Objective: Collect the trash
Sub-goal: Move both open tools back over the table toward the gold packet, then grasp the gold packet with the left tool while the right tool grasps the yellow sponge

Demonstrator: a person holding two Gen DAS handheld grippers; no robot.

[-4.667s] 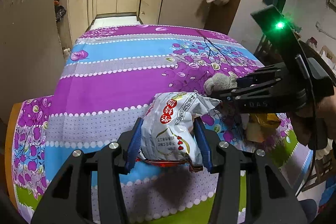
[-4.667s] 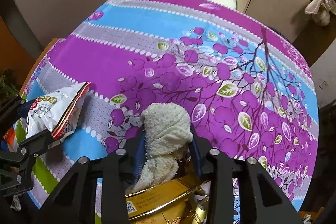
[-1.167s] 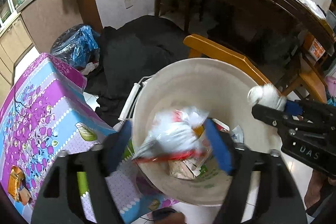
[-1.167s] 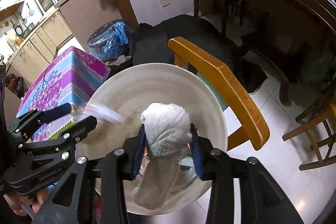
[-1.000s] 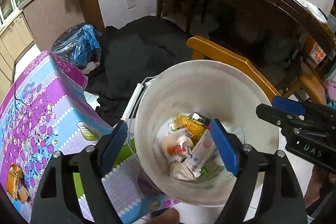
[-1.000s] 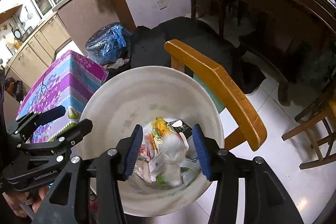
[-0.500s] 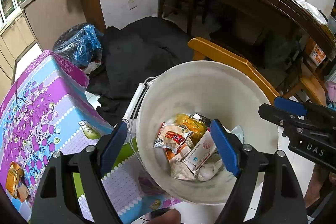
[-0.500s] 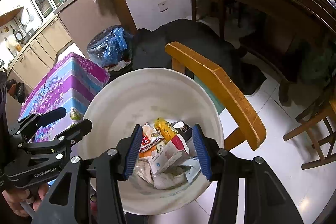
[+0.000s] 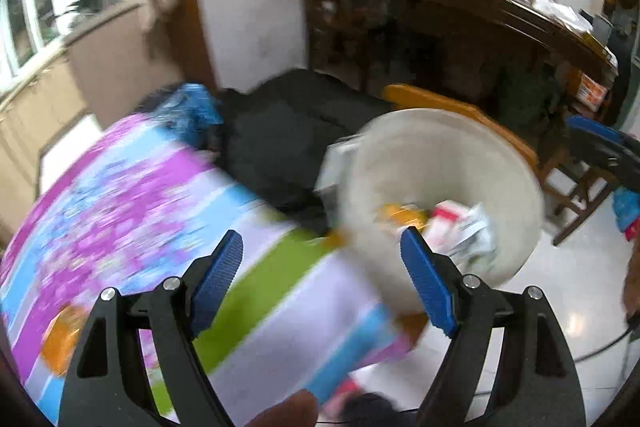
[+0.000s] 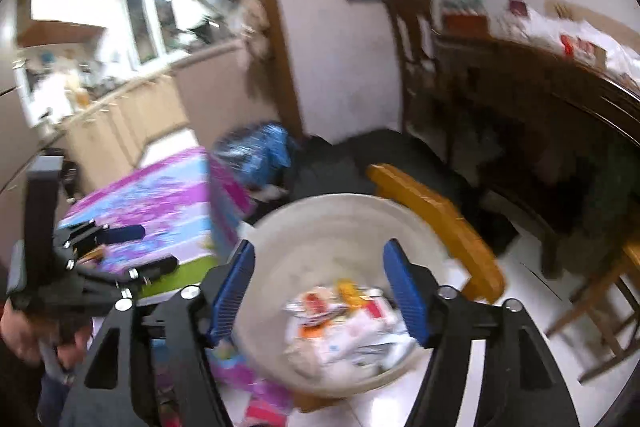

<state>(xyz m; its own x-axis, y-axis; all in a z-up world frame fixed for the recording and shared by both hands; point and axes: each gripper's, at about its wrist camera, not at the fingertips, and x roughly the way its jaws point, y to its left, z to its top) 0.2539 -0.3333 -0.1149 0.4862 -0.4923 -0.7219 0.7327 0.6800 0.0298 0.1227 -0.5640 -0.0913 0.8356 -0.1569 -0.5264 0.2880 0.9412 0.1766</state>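
The left tool (image 9: 322, 277) stands wide, its blue pads (image 9: 218, 281) spread with nothing between them, and it hangs over the corner of the worktop (image 9: 132, 227), which is draped in a purple, blue and green striped cloth; the view is smeared by blur. Toward 2 o'clock from this tool sits the white bucket (image 9: 440, 147), mouth turned up toward the camera, just beside the worktop's edge. In its bottom lies the trash (image 9: 452, 227): a heap of crumpled wrappers in yellow, red and white, too blurred to tell which way any single piece points or how its long axis runs. An orange scrap (image 9: 60, 339) lies on the cloth at 8 o'clock. The right tool (image 10: 318, 293) is likewise wide and holds nothing, its blue pads (image 10: 404, 293) straddling the bucket's (image 10: 328, 219) mouth from above. Straight ahead at 6 o'clock in that view the trash (image 10: 344, 323) fills the bucket's floor, white paper with red and orange prints, a pale lump at the lower left. At 2 o'clock behind the bucket rises a wooden chair (image 10: 436, 219), apparently touching the rim. At 11 o'clock a blue bag (image 10: 256, 147) sits on the floor beside a dark heap (image 10: 392, 155).
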